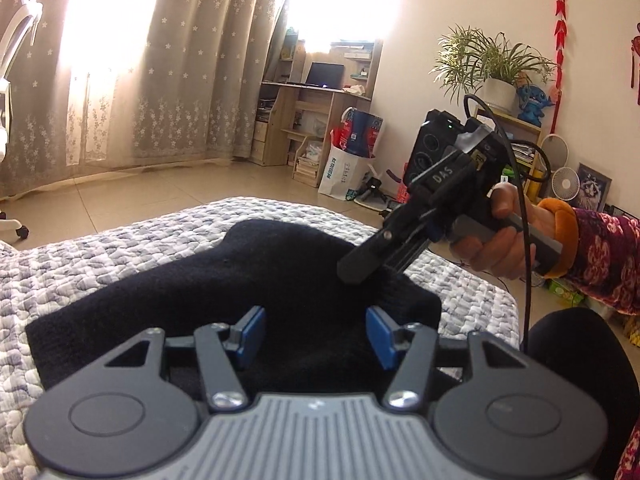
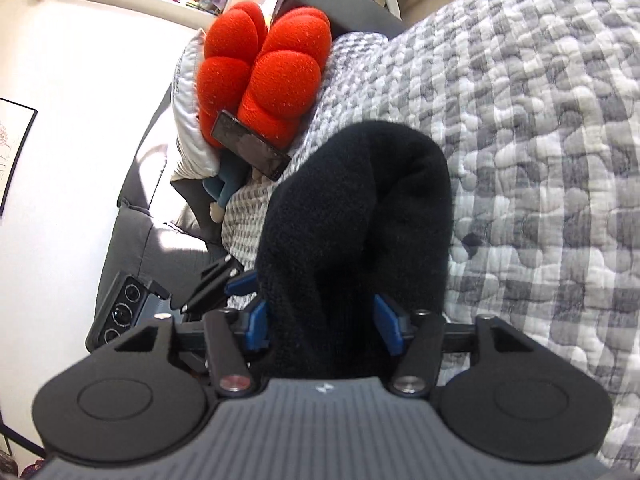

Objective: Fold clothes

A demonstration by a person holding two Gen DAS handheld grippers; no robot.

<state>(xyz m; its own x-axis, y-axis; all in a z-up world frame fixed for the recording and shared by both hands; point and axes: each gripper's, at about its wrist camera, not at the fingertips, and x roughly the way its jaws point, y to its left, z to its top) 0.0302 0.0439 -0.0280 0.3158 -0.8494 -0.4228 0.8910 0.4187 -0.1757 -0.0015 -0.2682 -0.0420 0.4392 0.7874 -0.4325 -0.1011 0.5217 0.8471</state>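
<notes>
Left tongs [image 1: 314, 334]: half open, empty, poised over near edge of black knit garment [image 1: 224, 280] lying on quilted bed [image 1: 100, 248], long axis running across. Right tongs [image 2: 324, 326]: half open, astride bunched end of garment, pads apparently not pressing; nearer for next grip.

Your left wrist camera is looking forward and slightly down over its own jaws, sitting close above the black garment [image 1: 224, 280] on the quilted bed [image 1: 100, 240] and facing the curtained window [image 1: 120, 60] and desk [image 1: 316, 96]. Your right wrist camera is hovering just as near, facing along the bed toward the red cushion [image 2: 260, 68] and sofa [image 2: 136, 216]. Both views are sharing the garment, the quilt, and each other's gripper.
</notes>
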